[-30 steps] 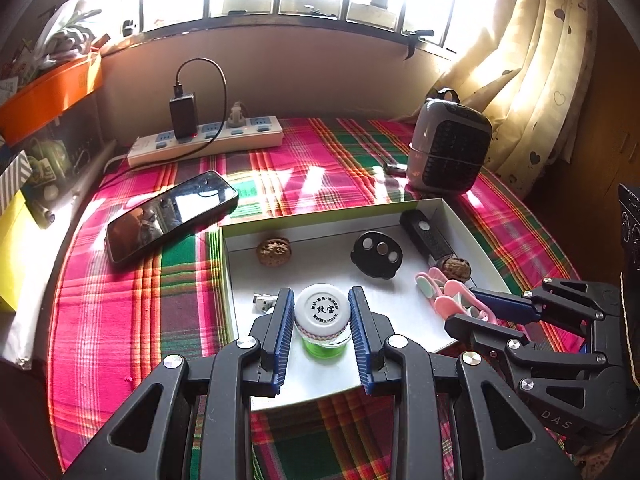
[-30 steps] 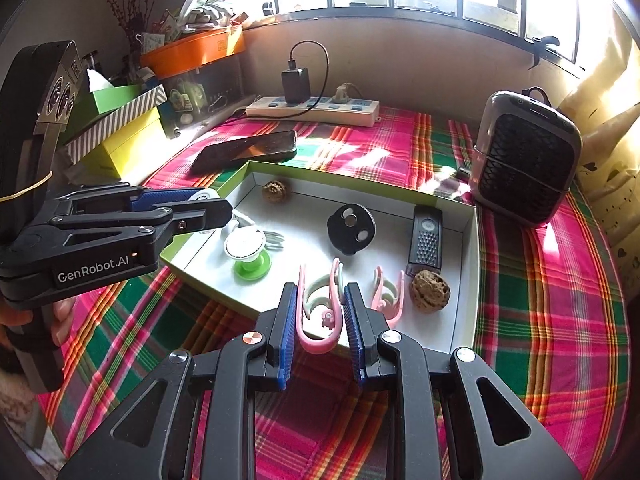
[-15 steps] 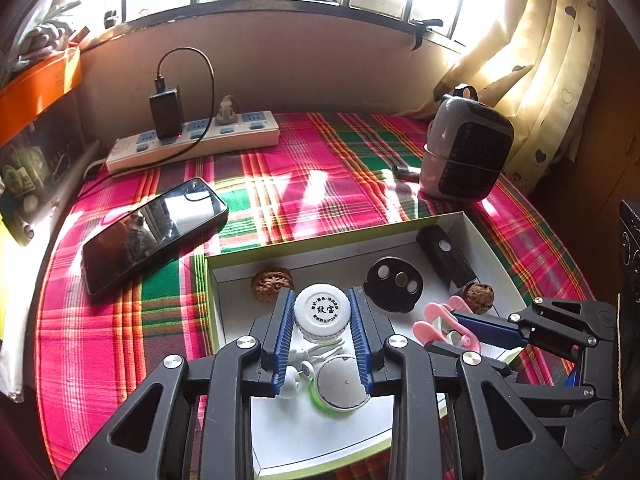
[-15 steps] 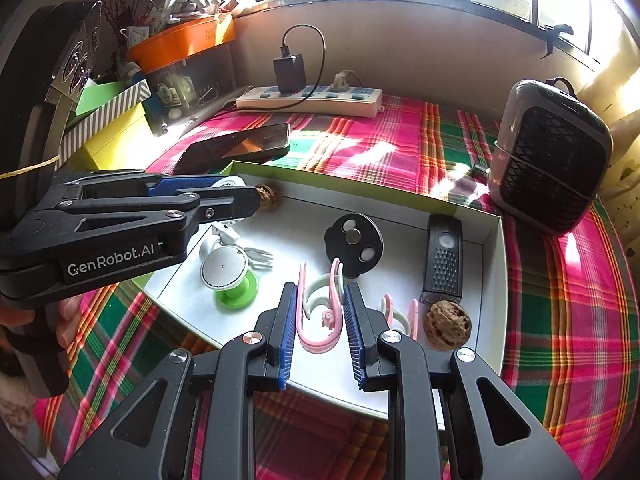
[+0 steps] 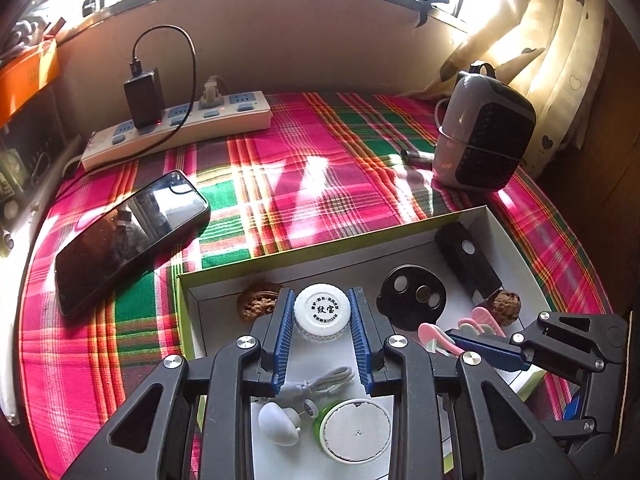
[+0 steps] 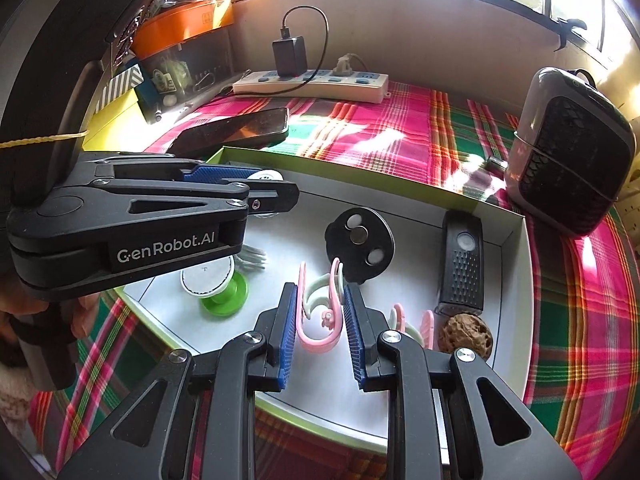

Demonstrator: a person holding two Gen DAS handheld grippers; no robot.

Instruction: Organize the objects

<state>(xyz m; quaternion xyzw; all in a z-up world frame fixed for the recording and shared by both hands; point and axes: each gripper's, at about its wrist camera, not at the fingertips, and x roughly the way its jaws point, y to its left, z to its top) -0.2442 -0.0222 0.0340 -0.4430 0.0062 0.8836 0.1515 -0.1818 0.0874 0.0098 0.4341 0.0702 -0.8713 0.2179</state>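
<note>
White plastic, a round jar (image 5: 322,312) with a printed lid, sits pinched between the blue fingers of my left gripper (image 5: 322,334), held above the box (image 5: 280,268) floor, near its back-left corner. I hold it by the sides so the lid stays level and readable. Whether it already touches the floor I cannot tell. Just left of it lies a walnut (image 5: 256,303), close enough that setting down there risks a nudge.

My right gripper (image 6: 319,330) clamps a pink ear hook (image 6: 320,322) between its pads, the curved ends pointing up and away from me. The hook is soft and springy, I judge, so a grip across its bend keeps it from twisting out. Its twin (image 6: 412,322) lies in the box just to the right, next to a second walnut (image 6: 465,338), which suggests the pair belongs together there.

Below my left fingers rest a green-based spool (image 5: 354,430), a white plug (image 5: 278,424) and a grey cord (image 5: 320,382), loose on the box floor. Further back are a black disc (image 6: 360,246) and a black remote (image 6: 462,266) along the right wall.

Outside the box, on the plaid desk (image 5: 320,168), lie a phone (image 5: 128,232), a power strip (image 5: 180,126) and a small heater (image 5: 484,132), well apart from my work.
</note>
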